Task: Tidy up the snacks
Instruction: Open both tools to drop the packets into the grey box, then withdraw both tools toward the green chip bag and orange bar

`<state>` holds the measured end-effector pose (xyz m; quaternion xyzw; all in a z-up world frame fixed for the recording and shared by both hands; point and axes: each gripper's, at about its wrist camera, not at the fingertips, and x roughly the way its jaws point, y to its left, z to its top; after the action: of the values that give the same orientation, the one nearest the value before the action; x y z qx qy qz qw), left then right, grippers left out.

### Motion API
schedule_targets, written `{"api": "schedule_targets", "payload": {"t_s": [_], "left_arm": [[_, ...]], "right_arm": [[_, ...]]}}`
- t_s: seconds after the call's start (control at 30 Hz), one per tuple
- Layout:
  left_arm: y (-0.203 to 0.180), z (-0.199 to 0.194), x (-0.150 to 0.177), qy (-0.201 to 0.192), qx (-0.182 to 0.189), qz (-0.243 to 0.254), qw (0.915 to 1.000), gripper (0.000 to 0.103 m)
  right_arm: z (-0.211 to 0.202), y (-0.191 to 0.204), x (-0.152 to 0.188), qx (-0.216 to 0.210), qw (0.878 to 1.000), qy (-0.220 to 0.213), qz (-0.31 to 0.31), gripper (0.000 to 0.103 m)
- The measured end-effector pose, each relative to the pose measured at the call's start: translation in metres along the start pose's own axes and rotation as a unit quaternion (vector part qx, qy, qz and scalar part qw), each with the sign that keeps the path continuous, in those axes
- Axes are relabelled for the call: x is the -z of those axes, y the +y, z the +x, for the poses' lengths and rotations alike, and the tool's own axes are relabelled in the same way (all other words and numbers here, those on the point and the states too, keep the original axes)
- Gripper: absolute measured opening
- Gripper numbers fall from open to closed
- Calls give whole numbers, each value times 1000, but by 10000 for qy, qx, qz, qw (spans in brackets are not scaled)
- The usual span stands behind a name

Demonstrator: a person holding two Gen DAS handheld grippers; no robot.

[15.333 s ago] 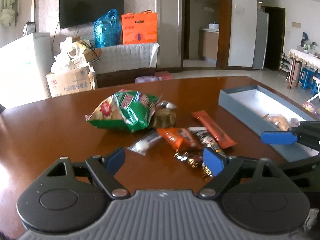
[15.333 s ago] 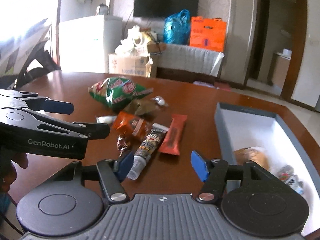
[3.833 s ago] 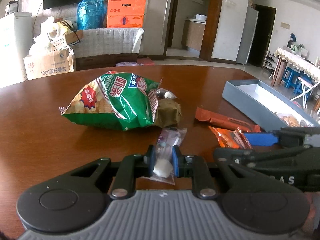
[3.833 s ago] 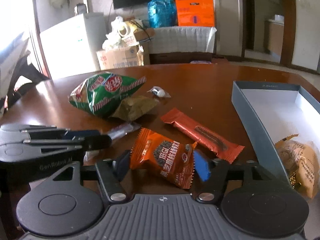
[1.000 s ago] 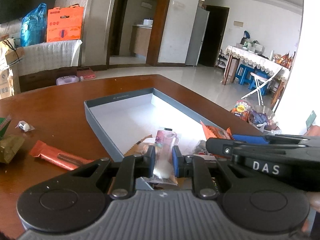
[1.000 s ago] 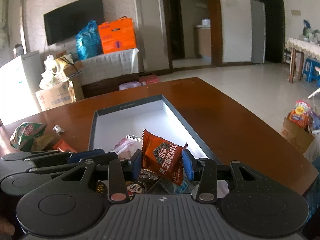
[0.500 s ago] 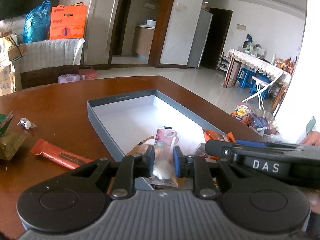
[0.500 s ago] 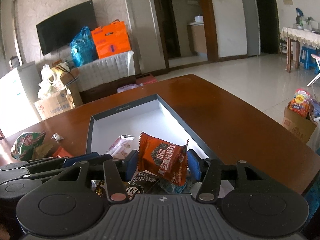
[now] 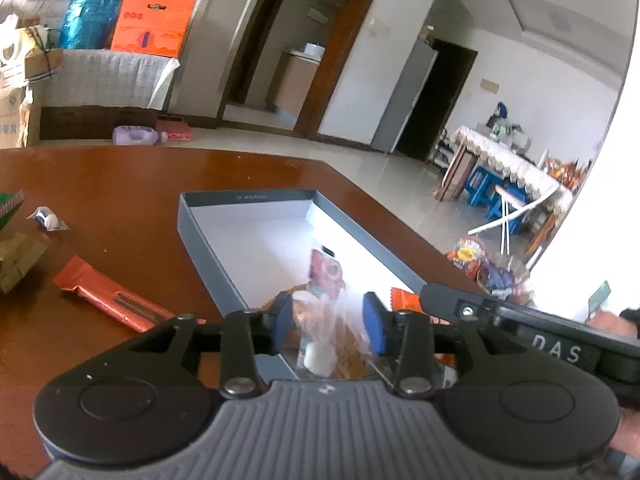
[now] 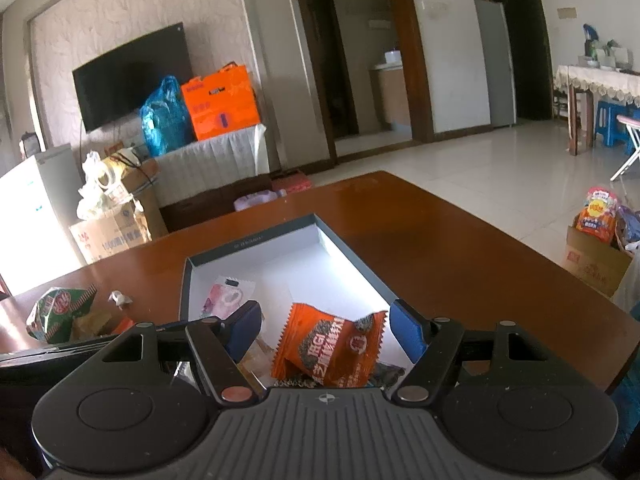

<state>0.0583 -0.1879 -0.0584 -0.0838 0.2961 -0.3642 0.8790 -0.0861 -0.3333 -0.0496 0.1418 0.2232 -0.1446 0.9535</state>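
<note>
While both claws hang over the near end of the grey box, I see each one spread wide with nothing pinched. My left claw has its blue pads clear of the clear packet, which lies between them in the box, a white lump at its near end; motion blur smears its outline, so I cannot tell whether it has come to rest. My right claw stands wide around the orange packet, which touches neither pad and lies tilted on other snacks in the box; its lower edge is cut off by the claw body. Under it I make out a dark wrapper and something pale, too hidden to name. A pink packet lies farther in, by the box's left wall. Out on the brown surface left of the box lie a red bar, a small twisted candy, and an olive packet cut off by the frame edge. From the right camera a green bag shows at far left, its lower part hidden behind the left claw's arm.
</note>
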Motion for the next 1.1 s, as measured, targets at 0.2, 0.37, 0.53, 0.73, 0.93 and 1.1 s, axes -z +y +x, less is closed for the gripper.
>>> {"api": "schedule_targets", "payload": {"t_s": [0.2,0.37,0.53,0.73,0.93,1.1], "left_arm": [[-1,-12,-6,-276,-46,203,9994,42],[12,-37,-8,-363,-236,434,9981,55],[50,-72,-6,-397,-644,399,9963,61],[94,-105,-3,-346,-1319,579,9890,61],[136,-118,5,-221,-1886,533,9804,61],[164,-120,5,-225,-1844,207,9824,61]], "right_arm": [[-6,5,-3,-80,9996,-265,-55,75],[-6,19,-4,-204,9990,-271,-285,75],[-8,51,-4,-453,9949,-295,-854,76],[-11,94,0,-991,9868,-233,-1256,76],[7,151,20,-1244,9751,178,-1828,72],[23,178,38,-1061,9656,355,-2347,72]]}}
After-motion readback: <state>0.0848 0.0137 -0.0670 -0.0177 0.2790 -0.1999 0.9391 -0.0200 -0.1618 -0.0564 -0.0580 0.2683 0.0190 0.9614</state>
